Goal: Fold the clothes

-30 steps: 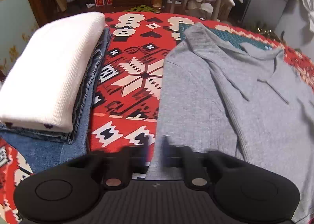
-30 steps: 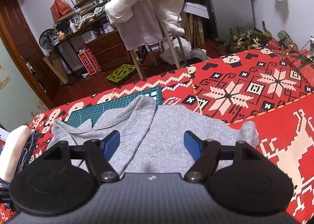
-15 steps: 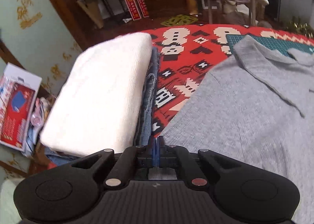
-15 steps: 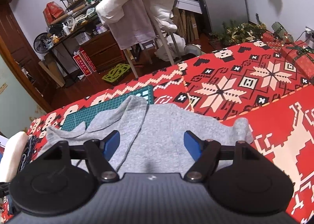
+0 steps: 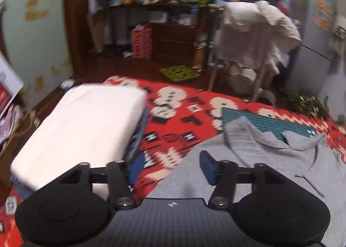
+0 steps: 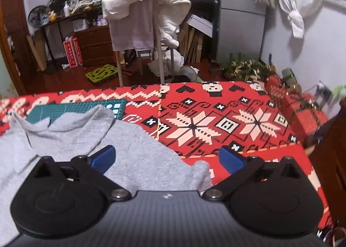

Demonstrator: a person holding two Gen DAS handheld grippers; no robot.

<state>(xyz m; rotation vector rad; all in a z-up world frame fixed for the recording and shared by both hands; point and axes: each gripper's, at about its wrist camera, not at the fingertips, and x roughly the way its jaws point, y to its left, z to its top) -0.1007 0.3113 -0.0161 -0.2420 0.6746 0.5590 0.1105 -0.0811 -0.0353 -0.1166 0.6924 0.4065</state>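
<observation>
Now the sweater is flanked by both tools, spread wide.
Left tool is held over its left edge, right tool over its right sleeve; nothing is gripped.

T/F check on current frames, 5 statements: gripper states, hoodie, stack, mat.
1. Both the left gripper and the right gripper are open. True.
2. The left gripper is clamped on the grey hoodie. False: its jaws stand apart with nothing between them.
3. A folded white garment lies on top of denim. True.
4. The hoodie covers the whole green mat. False: only its near part is covered; the far strip shows.
5. The hoodie is already folded into a neat rectangle. False: it lies spread on the red cloth, hood and a sleeve end sticking out.
</observation>
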